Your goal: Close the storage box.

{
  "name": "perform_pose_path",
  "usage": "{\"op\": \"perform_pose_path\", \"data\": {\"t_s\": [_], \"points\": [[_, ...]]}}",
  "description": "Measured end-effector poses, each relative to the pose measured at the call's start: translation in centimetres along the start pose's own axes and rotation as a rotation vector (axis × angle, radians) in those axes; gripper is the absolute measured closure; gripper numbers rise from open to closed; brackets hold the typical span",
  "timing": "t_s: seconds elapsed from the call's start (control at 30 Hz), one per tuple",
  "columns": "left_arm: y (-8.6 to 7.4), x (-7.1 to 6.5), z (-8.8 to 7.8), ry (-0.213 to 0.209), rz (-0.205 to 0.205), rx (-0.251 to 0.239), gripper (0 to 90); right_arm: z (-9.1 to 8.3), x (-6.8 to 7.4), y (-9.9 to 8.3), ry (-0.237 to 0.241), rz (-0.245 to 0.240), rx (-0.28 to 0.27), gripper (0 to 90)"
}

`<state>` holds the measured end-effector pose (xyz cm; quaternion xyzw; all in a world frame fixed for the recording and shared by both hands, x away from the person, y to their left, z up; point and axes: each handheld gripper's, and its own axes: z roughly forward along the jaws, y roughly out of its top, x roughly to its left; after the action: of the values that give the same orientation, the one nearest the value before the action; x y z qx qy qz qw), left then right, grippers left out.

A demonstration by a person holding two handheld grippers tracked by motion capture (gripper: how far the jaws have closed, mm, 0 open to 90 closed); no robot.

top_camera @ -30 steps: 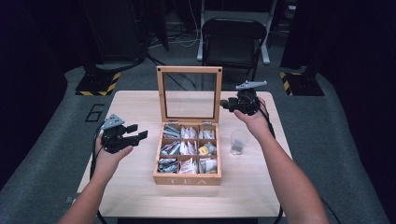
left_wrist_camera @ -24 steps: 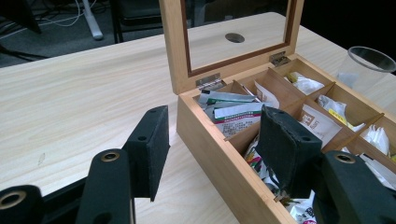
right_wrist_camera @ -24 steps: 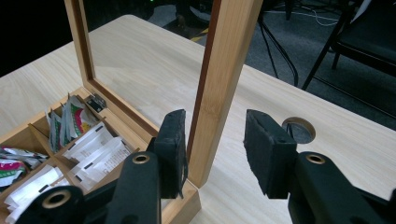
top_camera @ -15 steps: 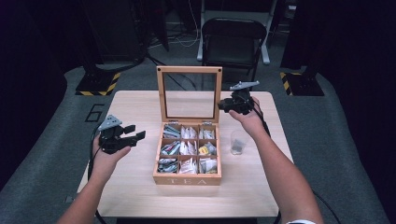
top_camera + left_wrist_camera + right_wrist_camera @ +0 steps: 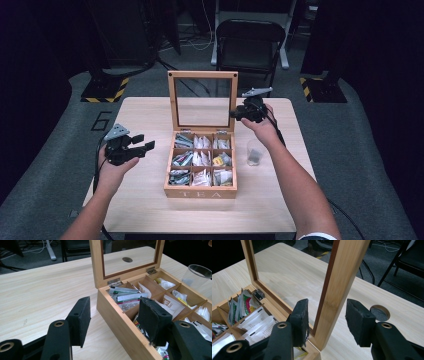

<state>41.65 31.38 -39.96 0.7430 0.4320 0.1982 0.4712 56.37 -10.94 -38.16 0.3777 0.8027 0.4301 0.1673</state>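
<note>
Wooden table [image 5: 150, 200] carries a tea box [image 5: 201, 190] at its centre, the glass-paned lid [image 5: 202, 75] standing upright at the back edge. At far left, the left gripper [image 5: 146, 143] is held above the bare tabletop, well apart from the box's left wall; its jaws stand apart with nothing between them, and in the left gripper view they frame the box's near corner without touching it. Compartments of the box hold paper tea sachets [image 5: 200, 159]. Right of the box, a clear plastic cup [image 5: 254, 152] stands on the table, just beside the right wall. The right gripper [image 5: 233, 114] sits at the lid's right frame post; its jaws have just been opening and now straddle the post [image 5: 334, 290], pads clear of the wood on both sides
</note>
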Motion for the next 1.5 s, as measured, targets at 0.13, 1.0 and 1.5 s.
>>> {"op": "perform_pose_path", "data": {"t_s": [0.13, 1.0, 1.5], "points": [[0.0, 0.1, 0.0, 0.0, -0.002, 0.0, 43.6, 0.4, 0.0, 0.1, -0.004, -0.004, 0.002, 51.2], [0.0, 0.1, 0.3, -0.001, -0.001, 0.005, 43.6, 0.5, 0.0, 0.5, -0.028, 0.034, 0.002, 65.7], [1.0, -0.3, 0.9, -0.011, 0.015, 0.009, 43.6, -0.3, 0.6, 0.2, -0.022, 0.03, -0.011, 66.0]]}}
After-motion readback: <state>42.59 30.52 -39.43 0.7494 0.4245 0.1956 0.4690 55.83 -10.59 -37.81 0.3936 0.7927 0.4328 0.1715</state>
